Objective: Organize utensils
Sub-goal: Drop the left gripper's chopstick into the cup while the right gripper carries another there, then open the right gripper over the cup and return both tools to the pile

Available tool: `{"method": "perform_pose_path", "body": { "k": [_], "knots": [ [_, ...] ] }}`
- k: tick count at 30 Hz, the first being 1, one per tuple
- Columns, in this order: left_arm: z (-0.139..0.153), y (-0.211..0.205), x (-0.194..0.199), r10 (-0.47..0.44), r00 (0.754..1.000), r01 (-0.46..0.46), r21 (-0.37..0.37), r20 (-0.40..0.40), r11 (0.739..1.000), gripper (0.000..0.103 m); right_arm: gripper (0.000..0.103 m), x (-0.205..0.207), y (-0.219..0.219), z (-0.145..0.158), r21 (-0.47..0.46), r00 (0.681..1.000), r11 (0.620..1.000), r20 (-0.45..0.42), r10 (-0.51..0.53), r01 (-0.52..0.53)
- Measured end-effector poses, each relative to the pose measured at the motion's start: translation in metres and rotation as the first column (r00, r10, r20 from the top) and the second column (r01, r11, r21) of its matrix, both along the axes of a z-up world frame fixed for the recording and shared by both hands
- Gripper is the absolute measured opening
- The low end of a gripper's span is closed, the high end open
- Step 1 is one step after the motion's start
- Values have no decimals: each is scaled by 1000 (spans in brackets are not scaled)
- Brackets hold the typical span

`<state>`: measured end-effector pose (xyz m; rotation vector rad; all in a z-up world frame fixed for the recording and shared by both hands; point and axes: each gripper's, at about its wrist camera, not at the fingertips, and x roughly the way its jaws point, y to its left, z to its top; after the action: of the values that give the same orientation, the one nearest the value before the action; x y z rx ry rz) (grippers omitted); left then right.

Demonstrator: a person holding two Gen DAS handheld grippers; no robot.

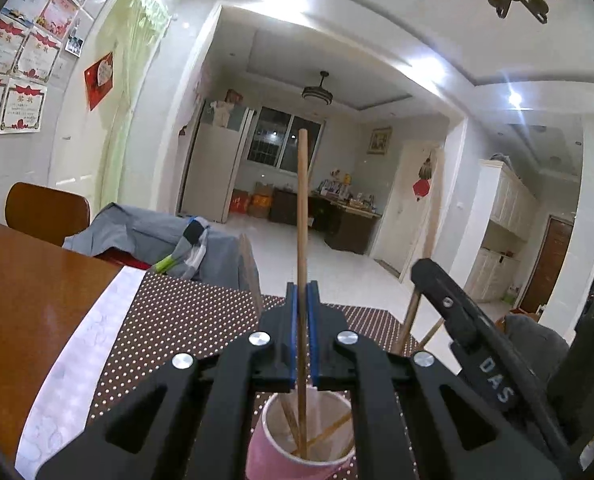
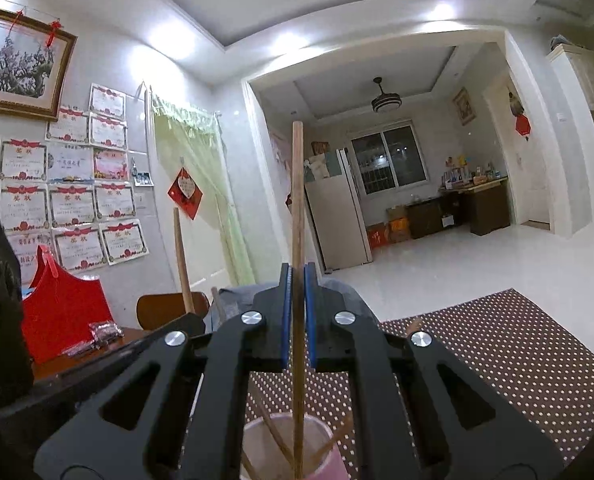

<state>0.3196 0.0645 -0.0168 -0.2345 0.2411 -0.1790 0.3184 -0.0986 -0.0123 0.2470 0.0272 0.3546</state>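
Chopsticks [image 1: 302, 216] upright in pink cup [image 1: 257, 456], several more inside.

Red gift bag [image 2: 63, 312], brown chair [image 1: 47, 212]

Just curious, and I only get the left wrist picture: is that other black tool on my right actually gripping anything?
Observer: Yes. The right gripper is shut on its own chopstick, which stands upright between the blue pads.
Operator: Where does the bottom end go?
Observer: Into a pink cup with a few loose chopsticks leaning inside.
Operator: Is there anything on the wall I can't see?
Observer: A framed painting of a blossoming tree hangs above the certificates.
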Motion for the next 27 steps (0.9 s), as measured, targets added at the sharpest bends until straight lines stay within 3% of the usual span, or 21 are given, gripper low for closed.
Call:
{"method": "perform_pose_path", "body": {
  "k": [7, 10, 24, 25, 26, 27],
  "knots": [
    [-4, 0, -11, 6, 999, -5, 14, -44, 1000, 6, 7, -12, -1, -5, -43, 999, 999, -53, 9, -11],
    [-2, 2, -18, 19, 998, -18, 22, -56, 1000, 23, 7, -18, -1, -4, -48, 997, 999, -71, 12, -16],
    [5, 9, -54, 91, 992, -82, 92, -91, 992, 28, 9, -30, 10, -7, -113, 983, 994, -183, -9, -12],
    [6, 10, -56, 97, 991, -88, 100, -93, 991, 28, 11, -32, 11, -7, -118, 982, 993, -190, -12, -10],
    [7, 11, -58, 105, 990, -95, 107, -94, 990, 30, 24, -34, 11, -6, -123, 981, 992, -191, -18, -6],
    [8, 11, -60, 111, 989, -100, 112, -95, 989, 31, 48, -36, 13, -5, -129, 981, 992, -190, -27, 3]
  ]
}}
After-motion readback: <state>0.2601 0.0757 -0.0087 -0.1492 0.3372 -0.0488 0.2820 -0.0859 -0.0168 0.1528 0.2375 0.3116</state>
